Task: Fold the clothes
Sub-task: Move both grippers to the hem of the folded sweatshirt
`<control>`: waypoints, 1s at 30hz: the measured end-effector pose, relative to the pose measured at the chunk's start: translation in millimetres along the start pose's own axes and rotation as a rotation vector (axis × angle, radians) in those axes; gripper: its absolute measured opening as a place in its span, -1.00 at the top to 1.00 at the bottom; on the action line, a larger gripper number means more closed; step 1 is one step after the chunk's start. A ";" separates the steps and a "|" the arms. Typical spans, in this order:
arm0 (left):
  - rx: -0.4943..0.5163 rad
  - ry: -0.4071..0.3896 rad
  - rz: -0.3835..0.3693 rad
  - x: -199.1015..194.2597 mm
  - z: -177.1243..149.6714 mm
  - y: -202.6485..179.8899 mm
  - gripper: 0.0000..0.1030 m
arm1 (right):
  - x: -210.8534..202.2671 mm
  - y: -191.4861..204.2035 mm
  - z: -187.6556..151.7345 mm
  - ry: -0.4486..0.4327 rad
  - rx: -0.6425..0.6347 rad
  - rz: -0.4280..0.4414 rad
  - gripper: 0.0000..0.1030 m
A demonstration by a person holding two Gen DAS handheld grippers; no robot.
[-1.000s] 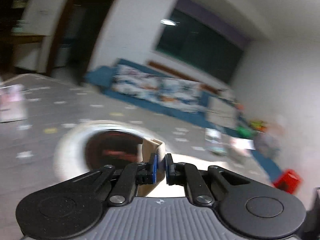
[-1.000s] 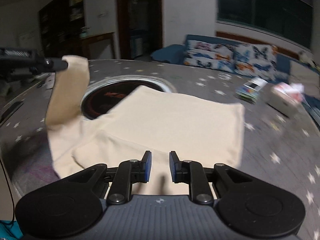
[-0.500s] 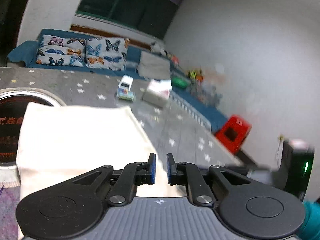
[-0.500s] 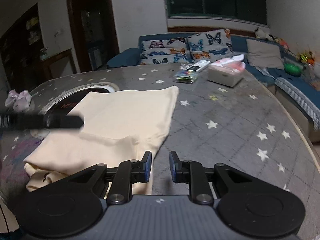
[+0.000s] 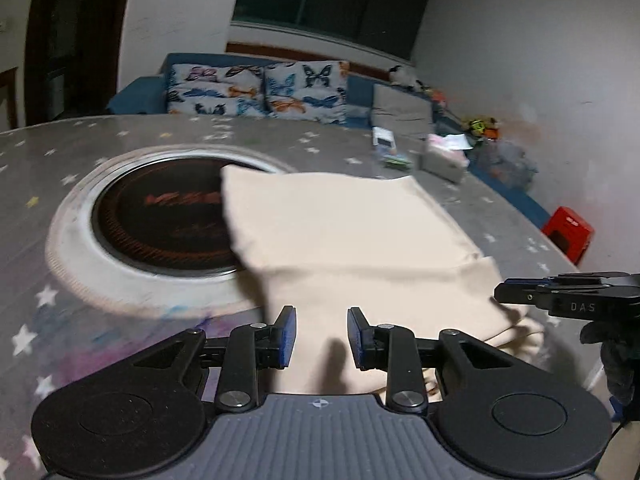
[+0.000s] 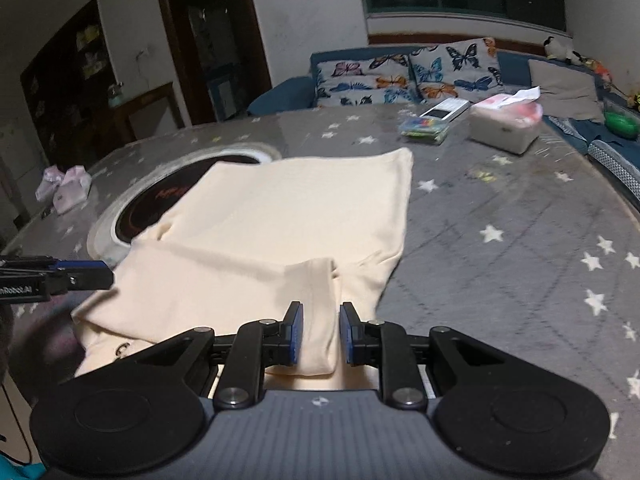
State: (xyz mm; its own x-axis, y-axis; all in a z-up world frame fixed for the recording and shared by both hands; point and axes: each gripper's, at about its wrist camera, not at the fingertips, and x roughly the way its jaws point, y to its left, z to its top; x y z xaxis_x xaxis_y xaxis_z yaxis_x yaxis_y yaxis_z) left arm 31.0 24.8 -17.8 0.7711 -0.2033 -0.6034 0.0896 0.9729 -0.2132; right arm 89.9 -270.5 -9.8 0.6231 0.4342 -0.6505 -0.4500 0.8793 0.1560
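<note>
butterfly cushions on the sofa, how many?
2. Left butterfly cushion and right butterfly cushion sit side by side on the blue sofa behind the table; more may be hidden.

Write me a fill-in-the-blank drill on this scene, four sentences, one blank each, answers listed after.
1. The cream garment on the table partly covers a round black ____.
2. The cushions on the blue sofa are printed with ____.
3. The star shapes on the grey table cover are coloured ____.
4. The right gripper and the left gripper both have their jaws ____.

Missing words: cooktop; butterflies; white; open
</note>
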 end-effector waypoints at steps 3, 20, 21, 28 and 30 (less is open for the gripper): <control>0.008 0.012 0.038 -0.5 -4.4 6.0 0.43 | 2.7 4.3 -0.7 0.008 -0.025 -0.022 0.64; 0.040 0.023 0.054 25.7 23.9 -8.4 0.10 | 16.4 29.1 20.8 -0.051 -0.120 -0.015 0.48; 0.041 0.031 0.060 28.0 23.4 -8.3 0.07 | 19.2 29.4 19.4 -0.044 -0.123 -0.017 0.42; 0.038 0.067 0.084 35.2 18.8 -4.4 -0.10 | 21.3 32.8 15.0 -0.031 -0.142 -0.018 0.30; 0.038 0.070 0.089 35.6 17.4 -3.3 -0.13 | 16.0 34.9 14.0 -0.038 -0.153 -0.012 0.29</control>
State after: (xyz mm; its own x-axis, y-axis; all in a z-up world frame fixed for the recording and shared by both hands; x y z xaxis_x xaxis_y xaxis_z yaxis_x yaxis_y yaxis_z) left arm 69.1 16.3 -25.2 0.7316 -0.1219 -0.6708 0.0475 0.9906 -0.1282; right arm 93.2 -230.1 -4.3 0.6512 0.4338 -0.6227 -0.5329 0.8456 0.0318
